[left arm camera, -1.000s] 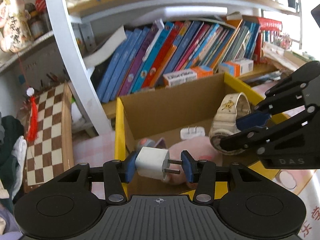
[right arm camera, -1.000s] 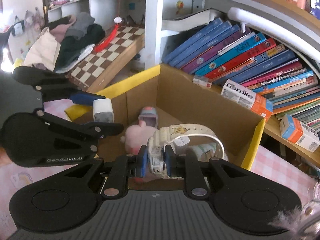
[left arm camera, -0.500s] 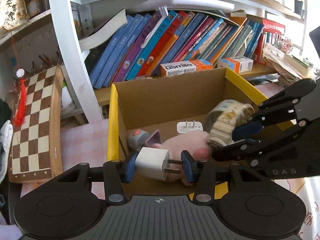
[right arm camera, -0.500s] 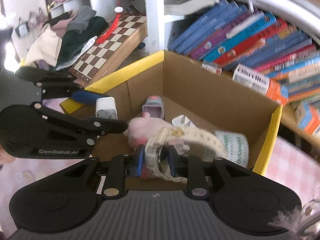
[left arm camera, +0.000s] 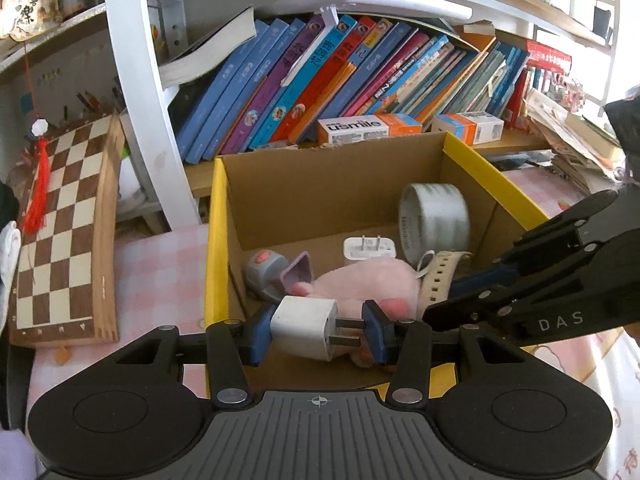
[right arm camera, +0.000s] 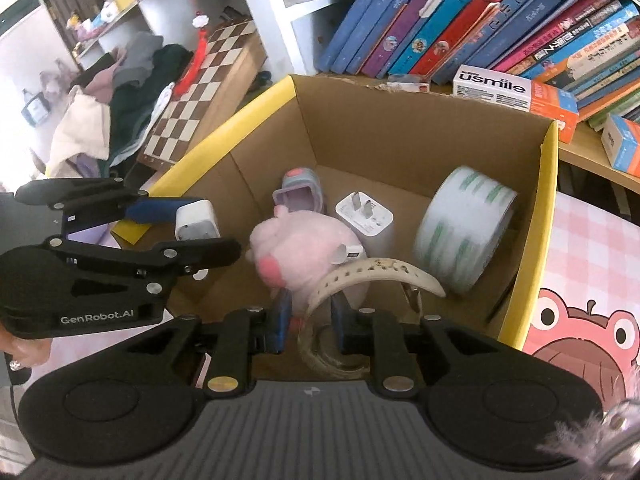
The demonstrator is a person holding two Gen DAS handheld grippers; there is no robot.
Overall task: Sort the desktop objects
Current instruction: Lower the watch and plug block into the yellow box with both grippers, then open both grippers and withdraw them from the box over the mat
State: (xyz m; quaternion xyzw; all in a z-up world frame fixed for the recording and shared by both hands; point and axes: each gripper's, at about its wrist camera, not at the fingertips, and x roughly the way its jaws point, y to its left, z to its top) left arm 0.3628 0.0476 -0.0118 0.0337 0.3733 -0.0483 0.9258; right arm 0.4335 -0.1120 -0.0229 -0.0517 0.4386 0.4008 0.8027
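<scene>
A cardboard box with yellow rims (left arm camera: 216, 216) (right arm camera: 550, 184) holds a pink plush (left arm camera: 372, 284) (right arm camera: 304, 244), a white charger (left arm camera: 369, 248) (right arm camera: 366, 216), a tape roll (left arm camera: 434, 216) (right arm camera: 464, 228) and a grey-purple toy (left arm camera: 276, 272) (right arm camera: 300, 190). My left gripper (left arm camera: 318, 334) (right arm camera: 180, 224) is shut on a second white plug adapter (left arm camera: 308, 332) (right arm camera: 196, 222) above the box's near left corner. My right gripper (right arm camera: 308, 316) has its jaws slightly apart around a cream wristwatch (right arm camera: 360, 280) (left arm camera: 438, 276) that hangs low inside the box; it also shows in the left wrist view (left arm camera: 472, 292).
A bookshelf with slanted books (left arm camera: 340, 76) and a usmile carton (left arm camera: 360, 128) (right arm camera: 504, 88) stands behind the box. A chessboard (left arm camera: 64, 224) (right arm camera: 200, 88) leans at the left beside a white post (left arm camera: 140, 80). A clothes pile (right arm camera: 116, 92) lies further left. The table has a pink checked cloth (left arm camera: 160, 256).
Both grippers have dropped lower over the box. The right gripper has carried the watch down into the box and its jaws have loosened on it. The left gripper still grips the adapter.
</scene>
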